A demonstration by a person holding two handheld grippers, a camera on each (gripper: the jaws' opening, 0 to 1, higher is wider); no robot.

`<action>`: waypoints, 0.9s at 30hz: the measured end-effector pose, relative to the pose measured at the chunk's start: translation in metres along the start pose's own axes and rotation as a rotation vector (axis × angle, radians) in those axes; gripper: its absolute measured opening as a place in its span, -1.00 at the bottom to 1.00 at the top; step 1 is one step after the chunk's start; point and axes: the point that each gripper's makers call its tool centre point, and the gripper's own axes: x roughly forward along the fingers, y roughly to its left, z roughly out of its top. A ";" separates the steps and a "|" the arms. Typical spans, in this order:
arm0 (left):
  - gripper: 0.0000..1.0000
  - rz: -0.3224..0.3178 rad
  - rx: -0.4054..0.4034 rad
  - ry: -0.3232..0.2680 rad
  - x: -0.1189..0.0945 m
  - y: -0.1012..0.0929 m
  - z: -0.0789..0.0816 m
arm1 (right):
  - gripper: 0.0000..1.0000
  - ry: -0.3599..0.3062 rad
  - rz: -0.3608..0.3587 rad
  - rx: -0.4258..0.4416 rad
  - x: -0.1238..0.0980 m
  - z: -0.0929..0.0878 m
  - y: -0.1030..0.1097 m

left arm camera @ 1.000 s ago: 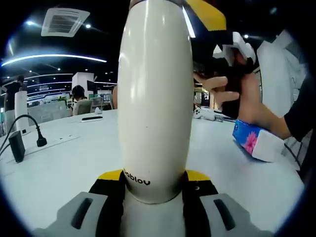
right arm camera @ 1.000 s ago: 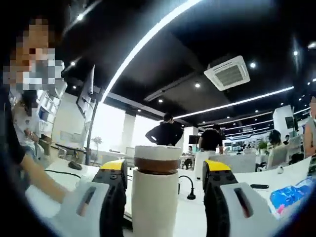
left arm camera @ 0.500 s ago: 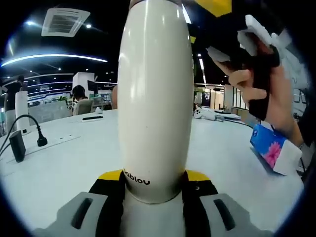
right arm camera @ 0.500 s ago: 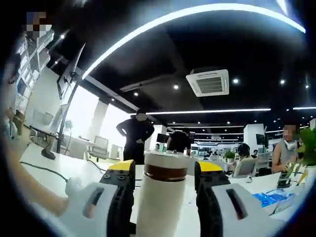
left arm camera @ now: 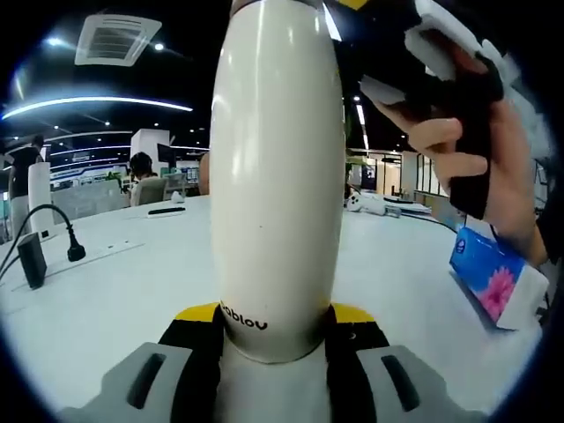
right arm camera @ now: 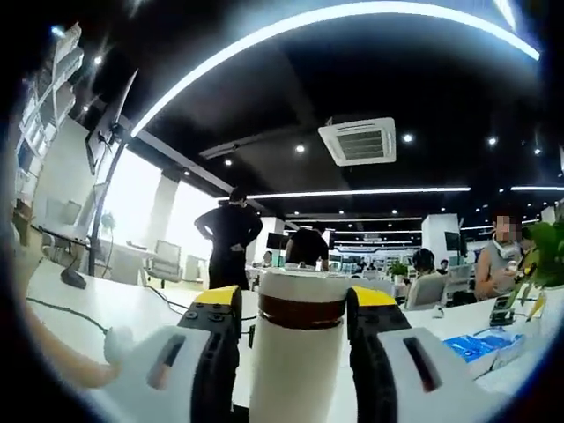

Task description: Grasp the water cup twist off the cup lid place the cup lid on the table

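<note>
Left gripper view: we see the water cup (left arm camera: 275,176), a tall cream bottle with dark lettering near its base, standing upright on the white table (left arm camera: 106,291). An open office with ceiling lights lies behind, and a blue tissue pack (left arm camera: 495,284) sits at right. The left gripper (left arm camera: 275,328) clamps the cup's base. In the right gripper view, the right gripper (right arm camera: 291,308) flanks the cup lid (right arm camera: 301,284) above a brown band; whether it presses there we cannot tell.
</note>
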 end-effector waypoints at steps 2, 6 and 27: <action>-0.06 0.000 0.000 0.000 0.000 0.000 0.000 | -0.02 -0.015 -0.003 0.017 0.002 0.003 -0.002; -0.06 -0.001 -0.001 0.001 0.000 0.001 0.000 | -0.12 -0.018 -0.023 0.014 0.004 0.003 -0.007; -0.06 -0.001 -0.001 0.001 0.003 0.000 0.000 | -0.12 -0.047 0.132 0.092 0.001 0.002 -0.008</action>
